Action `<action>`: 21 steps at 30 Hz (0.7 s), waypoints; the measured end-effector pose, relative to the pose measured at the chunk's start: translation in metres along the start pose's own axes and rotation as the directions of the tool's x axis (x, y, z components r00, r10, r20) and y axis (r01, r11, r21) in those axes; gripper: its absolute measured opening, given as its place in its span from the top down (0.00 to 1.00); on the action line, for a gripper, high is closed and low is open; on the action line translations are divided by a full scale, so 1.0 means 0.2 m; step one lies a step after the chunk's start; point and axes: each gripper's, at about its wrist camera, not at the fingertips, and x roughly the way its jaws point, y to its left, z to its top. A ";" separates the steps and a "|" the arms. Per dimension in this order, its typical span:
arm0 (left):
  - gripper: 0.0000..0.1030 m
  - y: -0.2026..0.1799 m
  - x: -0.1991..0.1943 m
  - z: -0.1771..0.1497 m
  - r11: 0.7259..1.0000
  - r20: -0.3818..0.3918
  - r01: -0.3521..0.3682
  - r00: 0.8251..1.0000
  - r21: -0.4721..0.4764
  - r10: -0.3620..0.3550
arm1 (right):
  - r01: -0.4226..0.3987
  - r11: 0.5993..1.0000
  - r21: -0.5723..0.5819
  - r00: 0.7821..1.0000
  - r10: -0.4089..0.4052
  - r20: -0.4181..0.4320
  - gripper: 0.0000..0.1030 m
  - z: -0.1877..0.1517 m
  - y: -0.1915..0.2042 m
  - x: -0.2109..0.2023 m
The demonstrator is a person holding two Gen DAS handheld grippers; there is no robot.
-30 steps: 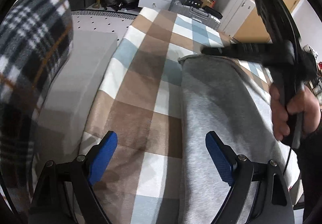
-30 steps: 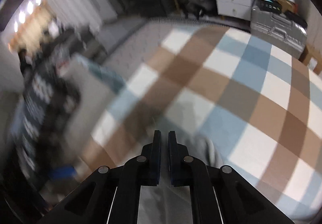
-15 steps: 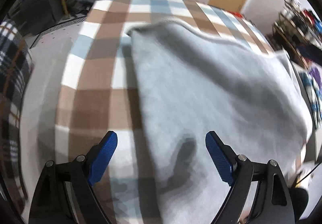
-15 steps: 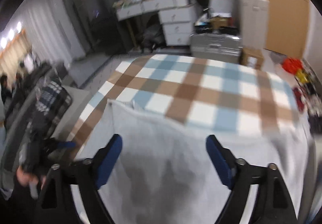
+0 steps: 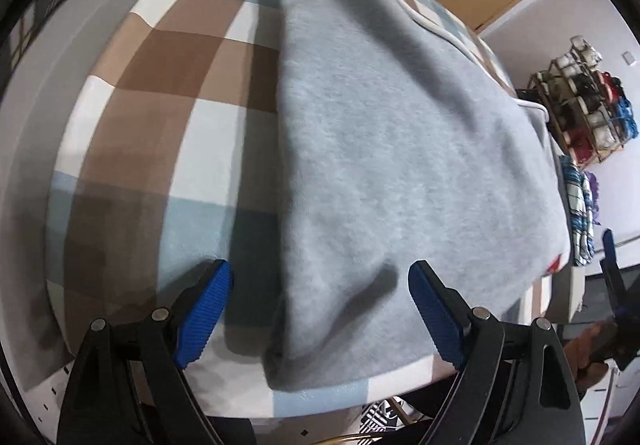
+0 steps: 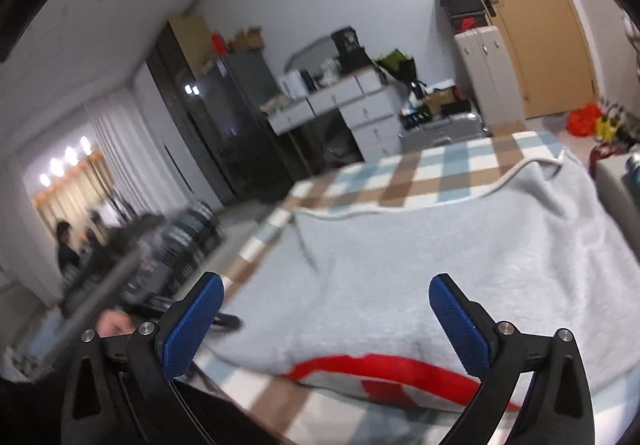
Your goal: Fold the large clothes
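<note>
Lay folded across the checked bed (image 5: pixel 168 93), reaching its near edge: one grey garment (image 5: pixel 400 149). Hovered at that edge, spread wide and empty: left gripper (image 5: pixel 316 309). Just been opening, nothing clamped: right gripper (image 6: pixel 320 321).

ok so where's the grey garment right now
The grey garment lies flat on the checked bed cover, on its right half in the left wrist view, its near edge between the open left gripper fingers.
</note>
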 end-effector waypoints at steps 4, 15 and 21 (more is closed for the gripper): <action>0.81 -0.02 -0.01 -0.04 0.999 -0.028 0.034 0.999 0.002 -0.034 | -0.029 0.999 0.024 1.000 0.029 0.006 0.00 -0.03 -0.01 -0.02; 0.94 0.04 -0.09 -0.02 0.999 -0.016 0.017 1.000 0.037 -0.016 | 0.058 0.995 0.081 0.997 -0.054 -0.051 0.00 -0.09 -0.11 0.01; 0.96 0.07 -0.11 0.04 0.998 -0.019 -0.007 1.000 0.055 0.008 | 0.179 0.966 0.188 0.980 -0.158 -0.120 0.00 -0.10 -0.27 0.04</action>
